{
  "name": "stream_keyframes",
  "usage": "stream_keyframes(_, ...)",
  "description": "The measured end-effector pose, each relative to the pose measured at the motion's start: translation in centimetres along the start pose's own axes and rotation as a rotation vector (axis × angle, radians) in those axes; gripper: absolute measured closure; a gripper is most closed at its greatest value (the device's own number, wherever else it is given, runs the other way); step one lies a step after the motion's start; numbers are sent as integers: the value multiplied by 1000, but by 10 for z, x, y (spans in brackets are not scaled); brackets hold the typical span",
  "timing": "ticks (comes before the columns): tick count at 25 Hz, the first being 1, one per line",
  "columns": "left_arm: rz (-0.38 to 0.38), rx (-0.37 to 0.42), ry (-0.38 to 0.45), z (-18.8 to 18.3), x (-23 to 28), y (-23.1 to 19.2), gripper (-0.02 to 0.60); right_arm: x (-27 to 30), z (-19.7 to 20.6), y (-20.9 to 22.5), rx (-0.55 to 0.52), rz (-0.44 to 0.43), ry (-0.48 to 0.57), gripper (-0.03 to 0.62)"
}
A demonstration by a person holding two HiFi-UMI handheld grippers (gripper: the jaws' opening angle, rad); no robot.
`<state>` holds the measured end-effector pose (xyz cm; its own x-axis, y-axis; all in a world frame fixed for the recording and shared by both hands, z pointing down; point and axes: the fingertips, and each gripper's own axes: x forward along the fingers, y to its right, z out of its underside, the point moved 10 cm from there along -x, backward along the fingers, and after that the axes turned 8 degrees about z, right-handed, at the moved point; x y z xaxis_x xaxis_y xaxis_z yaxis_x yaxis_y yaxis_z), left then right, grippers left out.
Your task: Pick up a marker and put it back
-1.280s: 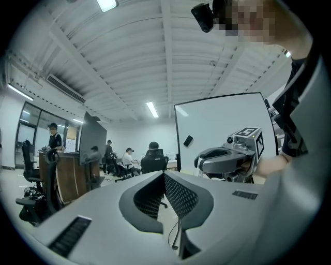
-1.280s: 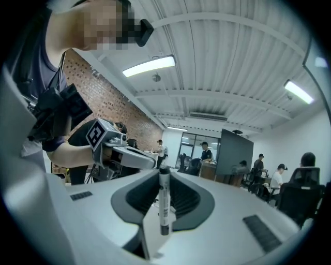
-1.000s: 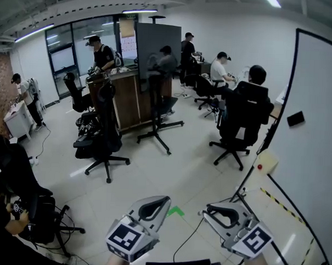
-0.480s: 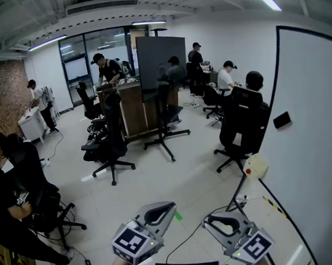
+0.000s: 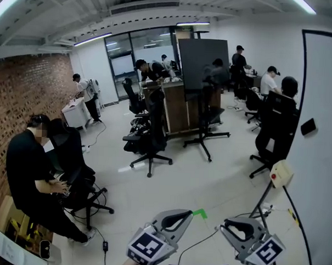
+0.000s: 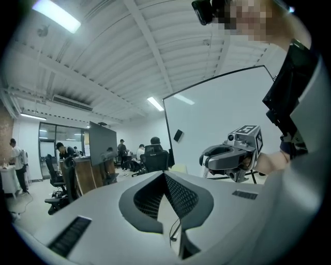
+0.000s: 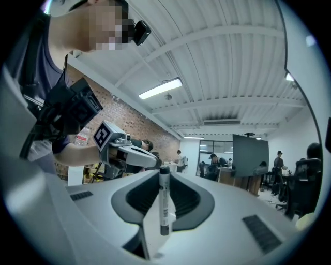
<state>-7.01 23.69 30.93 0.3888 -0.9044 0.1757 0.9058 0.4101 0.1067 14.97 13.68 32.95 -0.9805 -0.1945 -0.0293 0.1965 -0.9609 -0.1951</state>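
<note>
Well, the left grey two-jaw gripper (image 6: 164,176), the one farther from the tall white whiteboard with a black frame (image 5: 326,109), has its jaws pressed together with nothing in them. The right grey gripper (image 7: 163,173), close beside the whiteboard, is squeezed on a thin pale marker with dark ends (image 7: 164,207). The marker stands up between its jaws. So I think the picking up is done. Putting the marker back is left to do, and I can't see the spot where it belongs.

Both tools hang in the air above a pale shiny floor (image 5: 208,180). Farthest from the whiteboard is a red brick wall (image 5: 19,95), and a person in black (image 5: 27,167) sits near it. Nearer the whiteboard stand black office chairs on wheels (image 5: 152,139), a brown wooden counter (image 5: 178,105) and a dark board on a stand (image 5: 205,62). More people work at the back of the room.
</note>
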Motion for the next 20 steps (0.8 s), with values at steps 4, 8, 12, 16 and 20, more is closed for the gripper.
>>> stream_keyframes(4, -34, -2, 6, 1, -21, 3, 581, 10, -2, -16, 1, -41, 0, 508)
stream_keyframes(8, -40, -19, 14, 10, -58, -7, 581, 27, -10, -46, -8, -44, -1, 508)
stream_keyframes(12, -40, -34, 32, 25, -96, -15, 581, 44, -9, -80, -6, -30, -35, 508)
stream_keyframes(16, -51, -38, 59, 41, -142, -26, 581, 64, -10, -126, -26, -17, -51, 508)
stream_keyframes(20, -32, -60, 90, 48, -181, -47, 581, 91, -26, -164, -39, 9, -41, 508)
